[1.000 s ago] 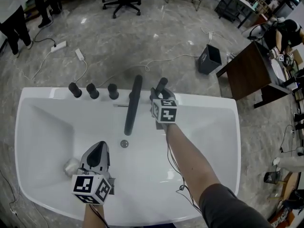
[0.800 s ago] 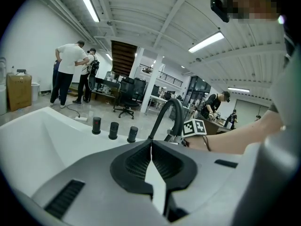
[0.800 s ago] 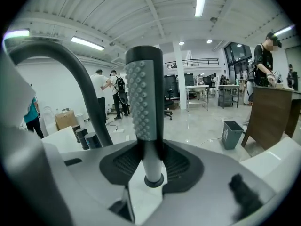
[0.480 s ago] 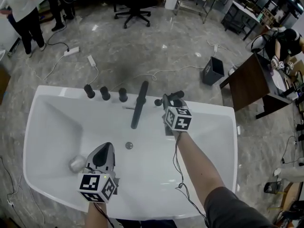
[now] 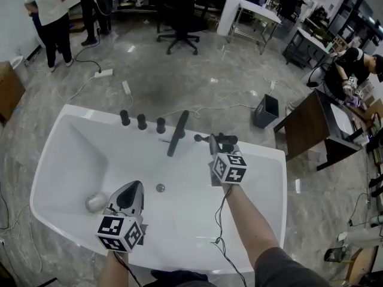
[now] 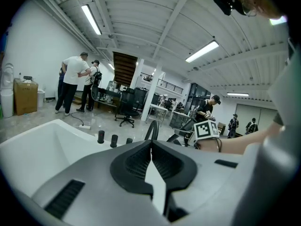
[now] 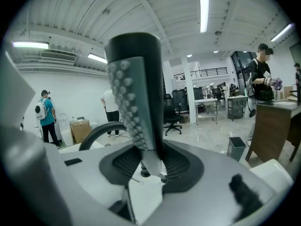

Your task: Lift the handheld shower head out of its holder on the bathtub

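The white bathtub (image 5: 72, 133) carries three black knobs (image 5: 142, 122) and a black spout (image 5: 178, 133) on its far rim. My right gripper (image 5: 214, 143) is above that rim, right of the spout, shut on the dark handheld shower head (image 5: 226, 139). In the right gripper view the shower head (image 7: 134, 102) stands upright between the jaws (image 7: 150, 161), its studded spray face turned left. A small black fitting (image 5: 197, 138) sits on the rim beside it. My left gripper (image 5: 128, 199) hovers over the tub's inside, shut (image 6: 150, 147) and empty.
A drain (image 5: 160, 188) and a silvery lump (image 5: 96, 202) lie on the tub floor. Cables and power strips (image 5: 103, 73) run across the floor behind the tub. A black bin (image 5: 265, 110) and a brown desk (image 5: 311, 121) stand to the right; people stand far left.
Both grippers have risen. The right one has come up off the tub rim with the shower head in its jaws. The left one stays shut over the tub.
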Available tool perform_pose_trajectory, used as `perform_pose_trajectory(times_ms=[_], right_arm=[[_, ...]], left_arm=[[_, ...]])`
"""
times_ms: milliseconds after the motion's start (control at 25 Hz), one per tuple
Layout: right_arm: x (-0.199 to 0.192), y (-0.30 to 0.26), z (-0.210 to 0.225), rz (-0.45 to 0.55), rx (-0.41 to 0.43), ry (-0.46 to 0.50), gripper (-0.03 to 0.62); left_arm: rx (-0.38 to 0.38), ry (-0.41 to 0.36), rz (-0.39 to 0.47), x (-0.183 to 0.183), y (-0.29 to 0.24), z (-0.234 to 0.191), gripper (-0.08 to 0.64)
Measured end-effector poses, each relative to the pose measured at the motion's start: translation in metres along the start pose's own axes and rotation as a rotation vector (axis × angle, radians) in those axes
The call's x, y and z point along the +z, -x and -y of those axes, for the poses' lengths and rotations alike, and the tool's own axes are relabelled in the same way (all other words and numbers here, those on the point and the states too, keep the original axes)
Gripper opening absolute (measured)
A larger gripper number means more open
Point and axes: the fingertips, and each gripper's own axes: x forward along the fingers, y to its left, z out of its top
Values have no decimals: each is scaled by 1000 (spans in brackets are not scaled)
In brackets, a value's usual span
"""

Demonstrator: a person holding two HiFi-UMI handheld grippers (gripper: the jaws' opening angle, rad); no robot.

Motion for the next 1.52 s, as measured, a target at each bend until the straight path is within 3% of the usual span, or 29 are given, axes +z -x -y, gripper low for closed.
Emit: perform_pose_trajectory(times_ms=[200,440,1000,1520], right_arm=[[10,44,-19,3,19,48,143],[19,103,-37,22,21,40,143],[0,274,-88,87,24,44,143],[-20,416,-119,114,-11,50,143]], left_arm=[[-2,-12,7,-6,34,19,15],[-15,-3,21,-4,77,43,15],[-43,-13,79,-31,207,93,15],[-154,-46,110,-53,290,151,15]])
